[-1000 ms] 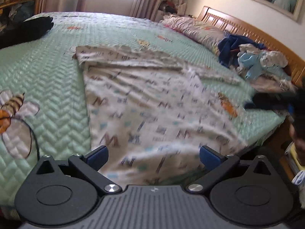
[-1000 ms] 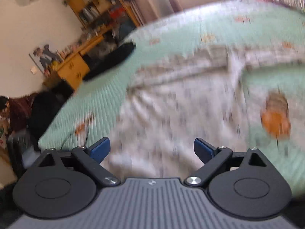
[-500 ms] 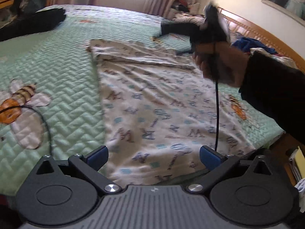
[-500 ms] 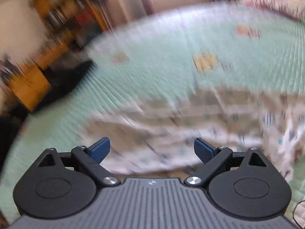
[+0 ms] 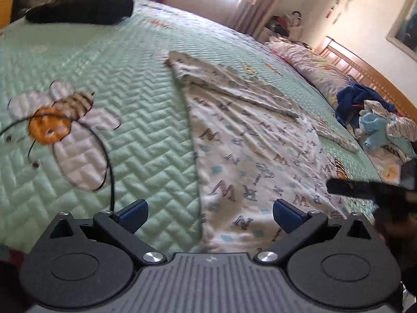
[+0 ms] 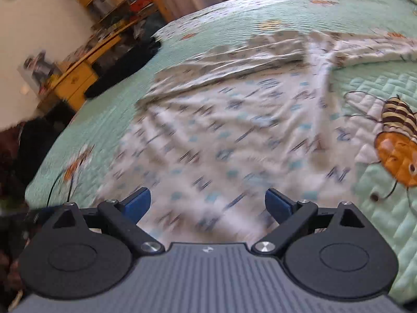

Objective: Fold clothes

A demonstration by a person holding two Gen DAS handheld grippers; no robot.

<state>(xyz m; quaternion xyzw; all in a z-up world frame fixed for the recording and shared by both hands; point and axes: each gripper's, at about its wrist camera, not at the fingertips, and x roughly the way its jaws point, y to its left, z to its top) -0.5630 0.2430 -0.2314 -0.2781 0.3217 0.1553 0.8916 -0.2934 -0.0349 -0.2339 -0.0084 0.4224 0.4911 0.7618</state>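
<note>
A white garment printed with letters (image 5: 255, 154) lies spread on the green quilted bedspread (image 5: 125, 99), its far part folded into a band. The same garment (image 6: 229, 130) fills the middle of the right wrist view, blurred. My left gripper (image 5: 209, 212) is open above the garment's near left edge, nothing between its blue fingertips. My right gripper (image 6: 207, 203) is open just above the garment's near hem, holding nothing. The other gripper's dark finger (image 5: 365, 186) and a hand show at the right edge of the left wrist view.
A pile of blue and white clothes (image 5: 375, 120) and a pillow (image 5: 312, 65) lie by the wooden headboard (image 5: 378, 78). A black garment (image 5: 80, 10) rests at the far left of the bed. A yellow desk (image 6: 75, 80) and shelves stand beyond the bed.
The right gripper has swung back from the garment's far end to its near hem. The left gripper has shifted left and tilted; the hand has left the middle of its view.
</note>
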